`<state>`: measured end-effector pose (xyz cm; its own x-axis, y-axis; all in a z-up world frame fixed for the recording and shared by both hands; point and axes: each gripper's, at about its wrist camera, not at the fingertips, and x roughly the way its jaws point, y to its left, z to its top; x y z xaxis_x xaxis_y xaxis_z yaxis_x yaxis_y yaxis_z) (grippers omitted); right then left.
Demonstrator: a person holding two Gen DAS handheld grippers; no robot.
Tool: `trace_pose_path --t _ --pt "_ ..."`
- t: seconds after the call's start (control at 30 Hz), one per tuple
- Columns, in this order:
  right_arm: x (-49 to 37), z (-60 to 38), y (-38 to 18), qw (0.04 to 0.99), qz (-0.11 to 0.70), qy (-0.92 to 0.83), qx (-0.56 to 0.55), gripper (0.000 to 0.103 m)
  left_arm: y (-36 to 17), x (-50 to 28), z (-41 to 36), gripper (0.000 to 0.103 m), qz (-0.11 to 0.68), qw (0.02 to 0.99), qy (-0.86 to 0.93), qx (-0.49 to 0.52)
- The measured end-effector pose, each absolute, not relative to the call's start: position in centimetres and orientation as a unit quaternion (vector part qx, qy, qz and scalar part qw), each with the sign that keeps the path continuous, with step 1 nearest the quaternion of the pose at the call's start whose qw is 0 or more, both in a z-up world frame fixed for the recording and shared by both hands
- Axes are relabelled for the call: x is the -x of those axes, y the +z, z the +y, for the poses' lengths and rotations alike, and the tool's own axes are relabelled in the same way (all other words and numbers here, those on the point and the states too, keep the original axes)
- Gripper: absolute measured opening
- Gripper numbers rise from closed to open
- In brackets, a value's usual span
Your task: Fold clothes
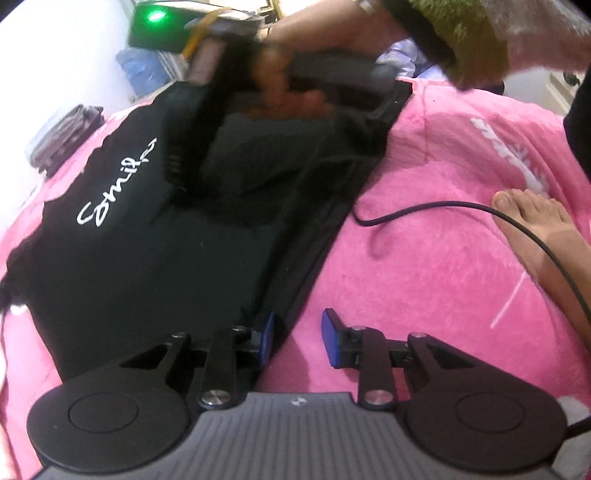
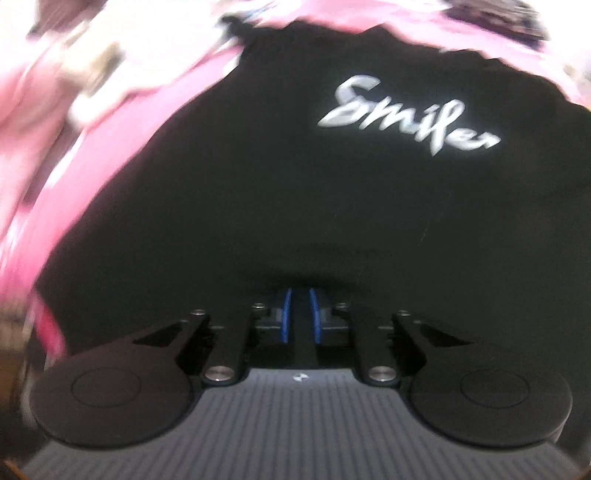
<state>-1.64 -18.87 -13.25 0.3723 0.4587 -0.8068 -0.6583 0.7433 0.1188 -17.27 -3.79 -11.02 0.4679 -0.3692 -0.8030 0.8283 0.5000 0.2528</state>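
A black shirt (image 1: 147, 258) with white script lettering (image 1: 118, 188) lies spread on a pink blanket (image 1: 424, 258). My left gripper (image 1: 299, 330) hangs low over the shirt's near right edge. Its blue pads (image 1: 330, 332) stand apart, one over the black cloth and one over the blanket, and the hem runs between them untouched. In the right wrist view the shirt (image 2: 332, 203) fills the blurred picture. There my right gripper (image 2: 301, 299) has its blue pads nearly together, with black cloth bunched at the tips. A person's hand (image 1: 295, 70) holds that tool over the shirt's far, rumpled part.
A black cable (image 1: 461, 206) loops across the blanket on the right, over a bare foot (image 1: 535, 225). A dark folded pile (image 1: 66, 136) sits at the blanket's far left edge. Behind it are a box with a green light (image 1: 155, 22) and blue bags (image 1: 140, 66).
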Motion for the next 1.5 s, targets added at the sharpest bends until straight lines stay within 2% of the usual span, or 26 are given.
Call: trace_pose_path --t 0.17,0.2,0.33,0.43,0.47,0.57,0.6,0.73,0.87,0.9,0.93,1.03,1.07,1.17,1.2,1.27,1.3,1.37,1.43,1.47,1.5 --pt "0.4 -19.0 -12.4 0.868 0.42 0.254 0.07 0.002 -10.9 17.2 -3.4 0.028 0.361 0.794 -0.376 -0.314" --pt "0.9 -19.3 -11.8 0.858 0.428 0.277 0.059 0.008 -10.8 17.2 -3.4 0.028 0.363 0.795 -0.375 -0.31" --pt "3.9 -19.5 -9.8 0.765 0.476 0.433 0.029 0.008 -10.9 17.1 -2.9 0.028 0.375 0.799 -0.372 -0.287" --pt "5.7 -17.3 -11.3 0.723 0.505 0.467 0.069 0.008 -11.0 16.9 -3.0 0.026 0.382 0.8 -0.369 -0.277" --pt "5.3 -16.8 -11.9 0.741 0.498 0.447 0.06 0.0 -11.0 16.8 -3.0 0.026 0.384 0.8 -0.369 -0.275" --pt "4.2 -15.8 -13.1 0.803 0.461 0.377 0.034 0.0 -11.0 17.0 -2.8 0.026 0.385 0.802 -0.369 -0.27" --pt "4.0 -16.0 -12.4 0.823 0.442 0.356 0.029 0.005 -10.9 17.0 -2.7 0.026 0.385 0.802 -0.369 -0.269" --pt "3.6 -17.3 -10.7 0.784 0.481 0.391 0.007 0.006 -10.8 17.1 -2.5 0.026 0.386 0.802 -0.37 -0.265" --pt "6.3 -16.2 -12.2 0.667 0.558 0.49 0.059 0.01 -10.9 17.2 -2.7 0.026 0.386 0.803 -0.37 -0.264" --pt "6.7 -15.6 -13.3 0.67 0.559 0.481 0.082 0.002 -11.0 17.2 -2.7 0.026 0.388 0.803 -0.369 -0.262" --pt "6.7 -15.4 -13.9 0.685 0.553 0.468 0.075 0.0 -11.0 17.2 -2.6 0.026 0.388 0.803 -0.37 -0.259" --pt "4.9 -16.9 -13.0 0.793 0.48 0.375 -0.029 0.0 -10.8 17.3 -2.6 0.026 0.388 0.802 -0.371 -0.262" --pt "4.4 -17.3 -12.4 0.809 0.468 0.354 -0.032 0.006 -10.8 17.3 -2.6 0.026 0.388 0.802 -0.371 -0.262" --pt "4.4 -17.7 -12.0 0.74 0.517 0.43 -0.035 0.006 -10.7 17.5 -2.6 0.026 0.387 0.802 -0.372 -0.263" --pt "4.9 -17.6 -12.2 0.706 0.538 0.46 -0.026 0.011 -10.8 17.5 -2.6 0.026 0.385 0.802 -0.372 -0.265" --pt "6.7 -17.0 -13.2 0.653 0.568 0.5 0.02 0.014 -10.8 17.6 -2.7 0.026 0.383 0.802 -0.372 -0.268" --pt "7.5 -16.8 -13.7 0.646 0.57 0.506 0.037 0.012 -10.9 17.6 -2.7 0.026 0.383 0.803 -0.371 -0.267" --pt "7.9 -17.0 -13.8 0.688 0.539 0.485 0.024 0.004 -10.8 17.6 -2.7 0.026 0.383 0.803 -0.371 -0.266" --pt "7.0 -18.4 -12.7 0.77 0.488 0.411 -0.029 0.006 -10.7 17.7 -2.6 0.026 0.384 0.803 -0.371 -0.265" --pt "6.5 -19.2 -12.2 0.789 0.481 0.381 -0.047 0.011 -10.7 17.7 -2.6 0.026 0.384 0.802 -0.371 -0.266" --pt "6.0 -19.7 -11.8 0.791 0.482 0.372 -0.063 0.011 -10.6 17.8 -2.5 0.026 0.383 0.802 -0.372 -0.268"
